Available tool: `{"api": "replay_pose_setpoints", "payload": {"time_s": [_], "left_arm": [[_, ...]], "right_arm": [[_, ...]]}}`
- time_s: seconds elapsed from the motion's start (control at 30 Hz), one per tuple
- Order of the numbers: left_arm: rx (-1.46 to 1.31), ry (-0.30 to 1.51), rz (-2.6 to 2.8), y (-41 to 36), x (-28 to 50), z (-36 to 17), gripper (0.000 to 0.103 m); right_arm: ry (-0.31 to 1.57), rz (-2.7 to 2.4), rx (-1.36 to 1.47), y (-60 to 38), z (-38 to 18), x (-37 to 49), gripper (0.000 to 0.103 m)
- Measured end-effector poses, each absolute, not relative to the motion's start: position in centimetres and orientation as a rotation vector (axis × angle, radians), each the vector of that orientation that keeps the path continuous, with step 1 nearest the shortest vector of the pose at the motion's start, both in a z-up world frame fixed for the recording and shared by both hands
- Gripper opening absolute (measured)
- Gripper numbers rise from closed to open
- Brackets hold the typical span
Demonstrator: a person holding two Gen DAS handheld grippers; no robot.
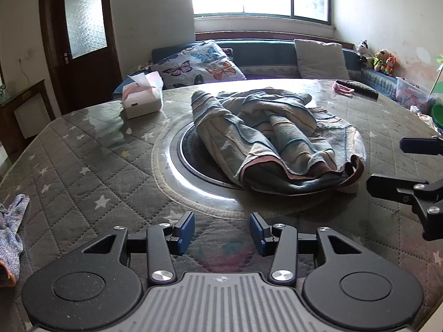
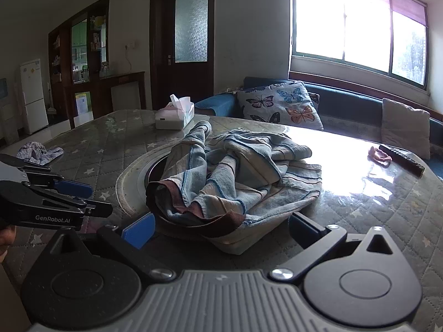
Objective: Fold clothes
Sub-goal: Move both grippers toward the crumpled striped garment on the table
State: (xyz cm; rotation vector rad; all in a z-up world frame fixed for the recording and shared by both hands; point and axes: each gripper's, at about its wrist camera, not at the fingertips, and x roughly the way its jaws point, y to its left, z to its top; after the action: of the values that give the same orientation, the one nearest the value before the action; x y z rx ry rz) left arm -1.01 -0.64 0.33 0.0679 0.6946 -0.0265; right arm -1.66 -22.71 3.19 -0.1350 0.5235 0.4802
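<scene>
From the left wrist, the left gripper [image 1: 221, 232] sits low in the frame with its jaws spread apart and nothing between them, above the quilted table [image 1: 83, 166]. The striped garment [image 1: 265, 138] lies crumpled in the middle of the frame, draped over a round inset in the table. A tissue box [image 1: 142, 99] stands to its upper left, and a small rag [image 1: 11, 221] lies at the left edge. The right gripper [image 1: 415, 166] pokes in from the right edge.

From the right wrist, the right gripper [image 2: 221, 227] is wide open, its jaws either side of the garment's [image 2: 235, 179] near dark hem. The left gripper [image 2: 83, 196] enters at the left, also open. A butterfly pillow [image 2: 279, 105] leans on the sofa beyond.
</scene>
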Motion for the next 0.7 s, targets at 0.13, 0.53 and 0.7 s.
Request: {"api": "replay_pose_setpoints", "payload": {"time_s": [0.13,0.53,0.7], "left_arm": [[0.069,0.705,-0.036,-0.9,-0.6,0.3,0.046],[0.073,0.730,-0.026,-0.9,0.6,-0.4,0.046],[0.072,0.732,-0.022,-0.8,1.3,-0.4,0.046]], "right_arm": [[0.533,0.485,-0.140,-22.5,3.1,-1.4,0.103],[0.576,0.494,-0.154,-22.0,2.6,-0.3,0.103],[0.591,0.492,-0.153,-22.0,2.5,0.5,0.103]]}}
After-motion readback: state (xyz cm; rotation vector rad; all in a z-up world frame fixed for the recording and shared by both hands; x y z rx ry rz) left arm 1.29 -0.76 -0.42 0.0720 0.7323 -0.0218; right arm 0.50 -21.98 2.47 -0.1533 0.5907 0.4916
